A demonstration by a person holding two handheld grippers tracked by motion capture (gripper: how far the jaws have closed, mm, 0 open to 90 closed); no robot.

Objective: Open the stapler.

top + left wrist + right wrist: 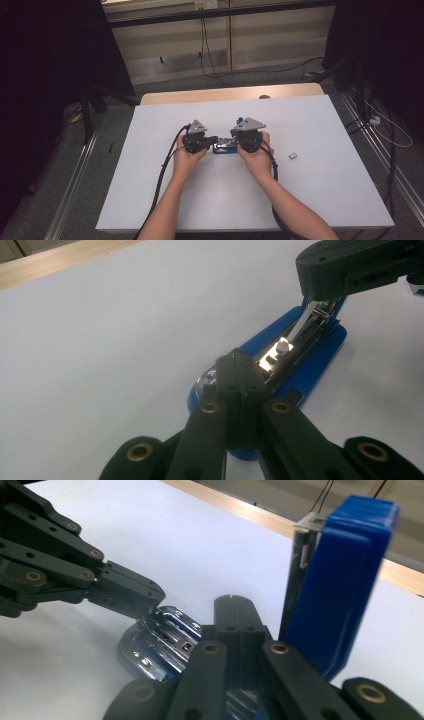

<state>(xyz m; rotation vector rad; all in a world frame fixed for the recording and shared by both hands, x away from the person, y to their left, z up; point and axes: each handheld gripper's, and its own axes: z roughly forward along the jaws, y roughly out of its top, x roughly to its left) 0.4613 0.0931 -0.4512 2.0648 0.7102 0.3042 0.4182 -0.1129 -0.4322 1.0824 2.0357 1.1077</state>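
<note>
1. Both grippers, left [209, 141] and right [239, 142], have jaws pressed together, pinching nothing.
2. Blue stapler [225, 148] lies open on the table [150, 170] between them, lid [340, 580] raised.
3. Left tip touches its front end.

The stapler [224, 148] is blue with shiny silver metal, the table [320, 190] white, the jaws black.
</note>
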